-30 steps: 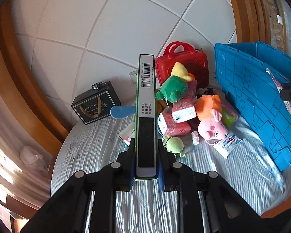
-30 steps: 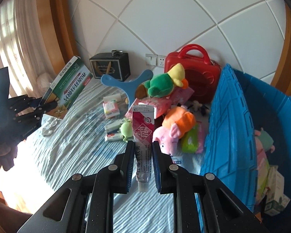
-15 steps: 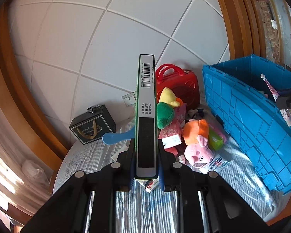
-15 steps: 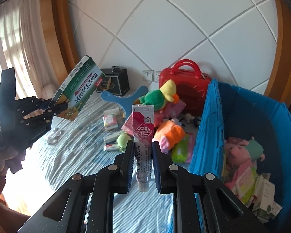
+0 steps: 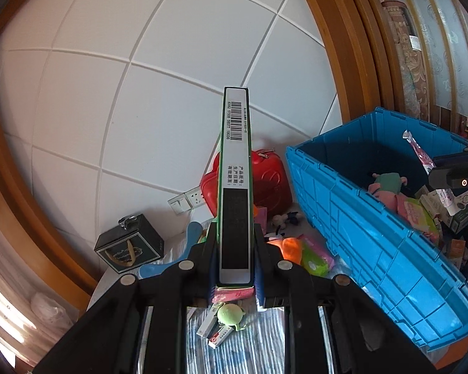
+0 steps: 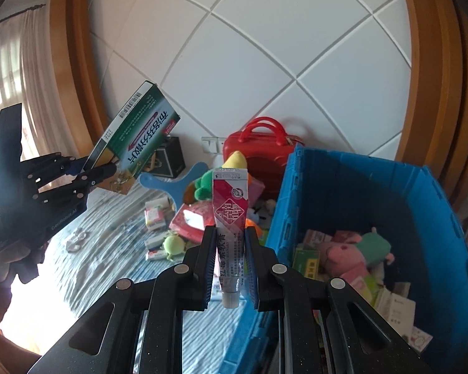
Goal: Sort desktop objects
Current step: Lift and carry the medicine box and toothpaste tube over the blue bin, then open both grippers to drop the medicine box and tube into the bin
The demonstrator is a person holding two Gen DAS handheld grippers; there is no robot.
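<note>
The left tongs [image 5: 235, 280] are clamping a green box [image 5: 235, 187], the right tongs [image 6: 231, 268] are clamping a tube [image 6: 229, 218]; either is risking slipping short of the blue crate [image 6: 343, 187].

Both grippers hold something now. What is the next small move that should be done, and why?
Probably carry the right gripper a little further right, over the blue crate, then let go. It is shut on the ointment tube, which hangs beside the crate's near wall, not yet above the toys and boxes already inside. The left gripper, holding the green box, can follow.
</note>
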